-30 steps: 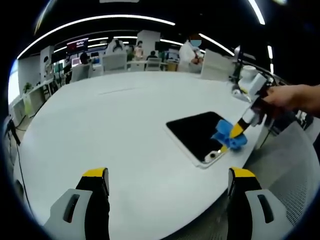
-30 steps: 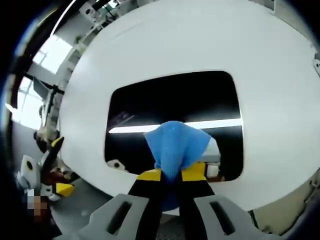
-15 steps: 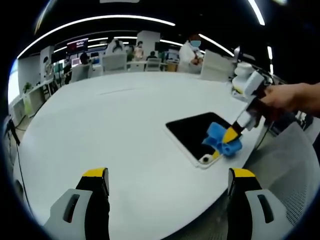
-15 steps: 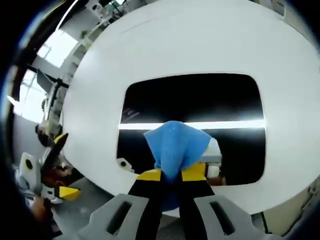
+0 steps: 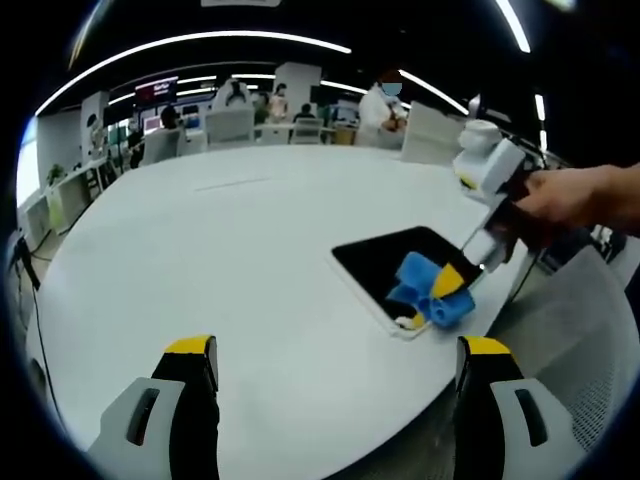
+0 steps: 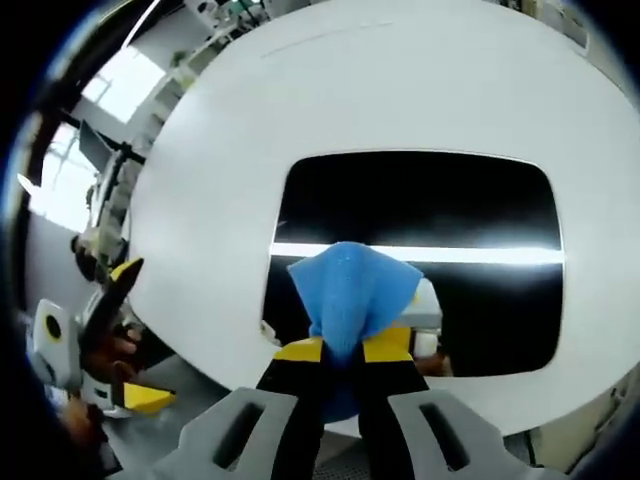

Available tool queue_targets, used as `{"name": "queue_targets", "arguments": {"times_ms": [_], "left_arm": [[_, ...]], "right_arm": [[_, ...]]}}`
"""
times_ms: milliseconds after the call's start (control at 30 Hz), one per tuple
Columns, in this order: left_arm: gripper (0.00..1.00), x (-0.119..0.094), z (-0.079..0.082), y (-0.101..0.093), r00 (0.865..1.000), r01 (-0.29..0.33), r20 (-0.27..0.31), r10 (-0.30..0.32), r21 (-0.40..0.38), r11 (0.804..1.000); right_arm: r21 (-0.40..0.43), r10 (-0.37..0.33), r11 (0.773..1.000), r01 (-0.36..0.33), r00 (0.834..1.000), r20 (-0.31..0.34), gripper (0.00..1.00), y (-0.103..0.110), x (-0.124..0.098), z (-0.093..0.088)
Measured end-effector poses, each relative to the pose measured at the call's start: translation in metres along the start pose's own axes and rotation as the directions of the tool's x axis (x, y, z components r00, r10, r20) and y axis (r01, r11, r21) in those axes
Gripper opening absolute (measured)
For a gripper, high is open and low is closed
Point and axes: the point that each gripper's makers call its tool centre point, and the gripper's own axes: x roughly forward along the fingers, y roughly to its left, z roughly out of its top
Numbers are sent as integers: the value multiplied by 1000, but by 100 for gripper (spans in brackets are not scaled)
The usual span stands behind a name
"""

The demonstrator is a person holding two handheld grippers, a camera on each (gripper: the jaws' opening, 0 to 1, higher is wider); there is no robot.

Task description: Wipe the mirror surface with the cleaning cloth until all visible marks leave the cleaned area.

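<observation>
The right hand-held gripper [image 6: 340,350], clenched on the blue cleaning cloth [image 6: 352,290], has swept across the dark rectangular mirror [image 6: 420,200]; wiping continues. The left hand-held gripper [image 5: 330,350] stays released.

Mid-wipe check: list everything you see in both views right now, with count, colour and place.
Mirror: one, dark glass with white rim, flat on the table near its edge.
Cloth: one, blue, clamped in the right gripper and pressed on the mirror's near part.
Table: one, white, round-edged, carrying the mirror.
Chairs: several, white, beyond the far side of the table.
People: a few, in the room behind the table.
Ceiling lights: long white strips overhead.
Left gripper: one, yellow-tipped jaws wide apart, above bare table.
Right gripper: one, yellow-tipped jaws shut on the cloth.
Hand: one, holding the right gripper.
</observation>
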Motion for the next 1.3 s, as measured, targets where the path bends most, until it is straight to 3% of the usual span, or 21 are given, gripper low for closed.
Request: {"name": "queue_targets", "arguments": {"times_ms": [267,333,500,1300], "left_arm": [[99,0,0,1,1000,-8,3,8,-1,1000],[99,0,0,2,1000,-10,4,10,-1,1000],[99,0,0,3,1000,-16,2,16,-4,1000],[99,-1,0,4,1000,-26,-1,26,2,1000]], "right_arm": [[-26,47,999,-47,999,-15,7,27,10,0],[-83,34,996,-35,999,-15,7,31,13,0],[-104,48,993,-50,999,-23,7,44,16,-1],[-97,72,992,-76,997,-39,7,41,13,2]]}}
